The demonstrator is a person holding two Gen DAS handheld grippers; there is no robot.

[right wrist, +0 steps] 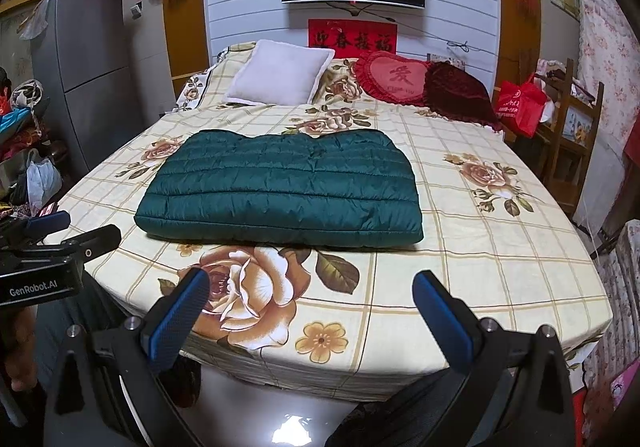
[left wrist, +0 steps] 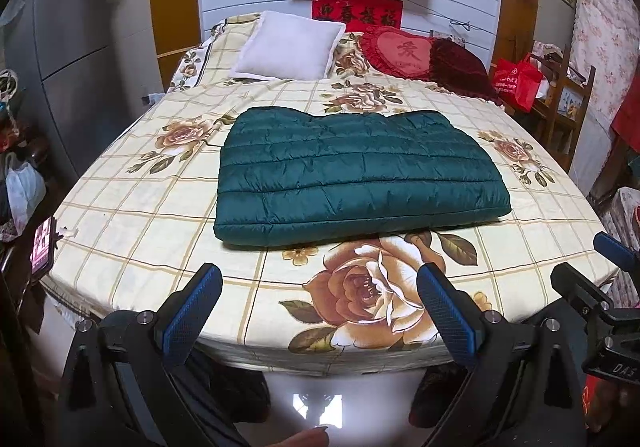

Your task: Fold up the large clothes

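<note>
green jacket (left wrist: pixel 360 171) sits folded in a neat rectangle mid-bed (left wrist: pixel 132 207), near side of the pillows (left wrist: pixel 288 47). left gripper (left wrist: pixel 320 311) and right gripper (right wrist: pixel 308 311) both spread wide, holding nothing, hovering at the bed's near edge, well apart from the jacket.

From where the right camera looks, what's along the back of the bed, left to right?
White pillow → red heart-shaped cushion → dark maroon cushion → red bag just past the bed.

Dim, bluish indoor light; sharp, fisheye-warped edges.
</note>
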